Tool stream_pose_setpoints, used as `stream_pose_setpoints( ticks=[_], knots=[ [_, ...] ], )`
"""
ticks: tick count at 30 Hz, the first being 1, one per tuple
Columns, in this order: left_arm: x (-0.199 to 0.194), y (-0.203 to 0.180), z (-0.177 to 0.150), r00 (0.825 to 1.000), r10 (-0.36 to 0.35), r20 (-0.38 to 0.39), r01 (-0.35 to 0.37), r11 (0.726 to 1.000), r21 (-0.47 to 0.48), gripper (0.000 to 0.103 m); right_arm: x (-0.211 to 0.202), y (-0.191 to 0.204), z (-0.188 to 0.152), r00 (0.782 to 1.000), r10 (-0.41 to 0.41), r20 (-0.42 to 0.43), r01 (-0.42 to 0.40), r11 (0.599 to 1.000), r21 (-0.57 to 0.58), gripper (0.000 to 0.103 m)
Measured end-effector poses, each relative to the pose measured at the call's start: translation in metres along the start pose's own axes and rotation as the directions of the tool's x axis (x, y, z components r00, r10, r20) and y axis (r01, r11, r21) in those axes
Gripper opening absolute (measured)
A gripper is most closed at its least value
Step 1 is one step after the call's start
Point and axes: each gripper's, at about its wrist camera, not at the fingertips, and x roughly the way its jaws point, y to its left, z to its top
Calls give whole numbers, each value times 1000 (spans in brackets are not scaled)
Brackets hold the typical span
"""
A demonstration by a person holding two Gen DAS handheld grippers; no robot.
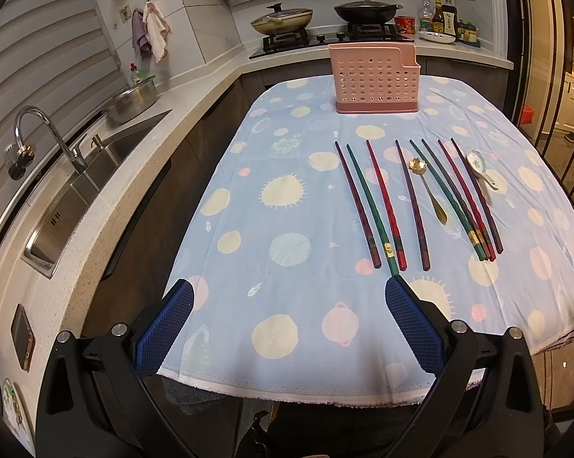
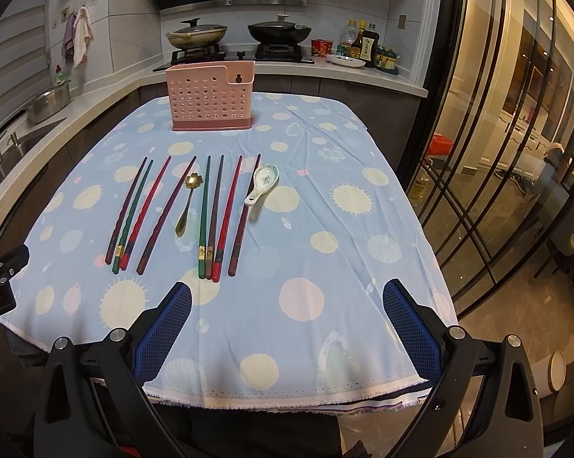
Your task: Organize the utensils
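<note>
A pink perforated utensil holder point(image 1: 374, 78) point(image 2: 210, 93) stands upright at the far end of the table. Several chopsticks point(image 1: 386, 206) point(image 2: 165, 212), dark red, green and red, lie side by side on the blue patterned tablecloth point(image 1: 287, 210) point(image 2: 306, 229). A gold flower-headed spoon point(image 1: 428, 189) point(image 2: 187, 202) lies among them. A white ceramic spoon point(image 1: 481, 168) point(image 2: 262, 183) lies at their right end. My left gripper point(image 1: 289, 297) and my right gripper point(image 2: 287, 297) are both open and empty, hovering over the table's near edge, short of the chopsticks.
A counter with a sink point(image 1: 77, 191), tap and metal colander point(image 1: 132, 99) runs along the left. A stove with two lidded pans point(image 1: 325, 15) and bottles point(image 1: 439, 19) is behind the table. Glass doors point(image 2: 516, 152) stand to the right.
</note>
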Motion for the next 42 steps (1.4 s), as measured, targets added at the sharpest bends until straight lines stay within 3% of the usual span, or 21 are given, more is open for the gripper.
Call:
stream_pose_setpoints(
  ticks=[42],
  knots=[
    [11, -6, -2, 1000, -17, -24, 17, 1000, -10, 96, 5, 5, -2, 1000, 12, -7, -12, 1000, -4, 96]
  ],
)
